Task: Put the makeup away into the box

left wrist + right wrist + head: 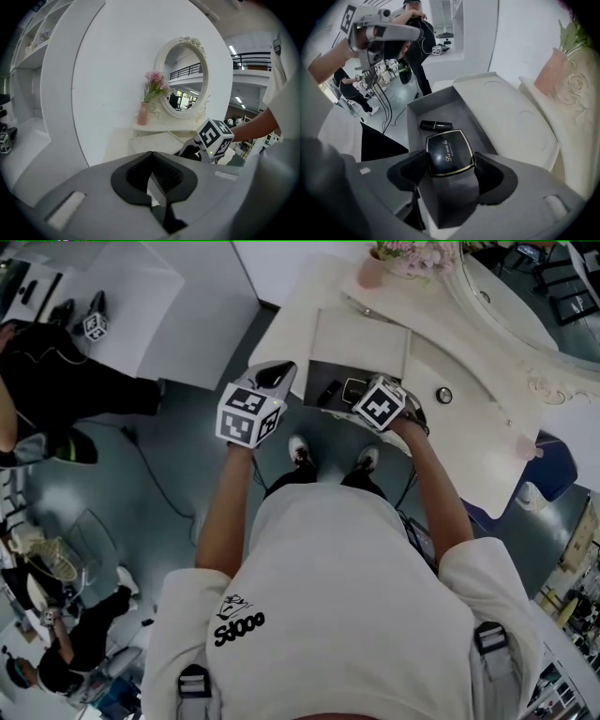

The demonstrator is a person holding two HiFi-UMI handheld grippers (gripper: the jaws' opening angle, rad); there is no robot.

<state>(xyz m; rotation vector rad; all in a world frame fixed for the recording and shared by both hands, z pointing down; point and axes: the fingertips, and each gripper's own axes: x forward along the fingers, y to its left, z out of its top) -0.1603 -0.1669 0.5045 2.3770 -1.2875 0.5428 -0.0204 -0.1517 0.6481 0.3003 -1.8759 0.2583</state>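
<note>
A grey box (440, 105) stands open on the cream vanity, its pale lid (506, 117) leaning back. A black lipstick (436, 125) lies on the box's floor. My right gripper (450, 171) points steeply down over the box, shut on a black square compact (447, 151) with a gold rim, held wide between the pads. In the head view the right gripper (380, 401) sits over the box (323, 379), covering most of it. My left gripper (277, 373) hovers at the box's left edge, off the table; its jaws (150, 161) are shut with nothing between them.
The vanity (487, 427) carries an oval mirror (185, 77), a pink vase with flowers (143, 112) and a small round item (443, 395). A white desk (141, 306) stands at left. People (56, 381) are on the left. A cable (155, 479) runs across the floor.
</note>
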